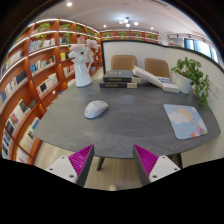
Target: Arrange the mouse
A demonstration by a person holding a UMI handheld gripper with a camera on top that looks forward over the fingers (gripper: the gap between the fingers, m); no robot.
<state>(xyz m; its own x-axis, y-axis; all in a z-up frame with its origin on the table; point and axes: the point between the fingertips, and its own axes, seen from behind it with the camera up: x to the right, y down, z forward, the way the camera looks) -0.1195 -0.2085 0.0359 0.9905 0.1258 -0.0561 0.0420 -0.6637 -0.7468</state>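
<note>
grey table, 1 mouse, 1 mousepad, gripper fingers apart

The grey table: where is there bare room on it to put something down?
The widest bare patch of the table lies between the mouse and the mouse pad, just ahead of the open gripper. The near edge in front of the mouse is free too. The far side is crowded: stacked books, a white vase and a potted plant.

Grey table: mouse near its left edge; mouse pad at the right edge; stacked books, white vase and potted plant along the far edge.
</note>
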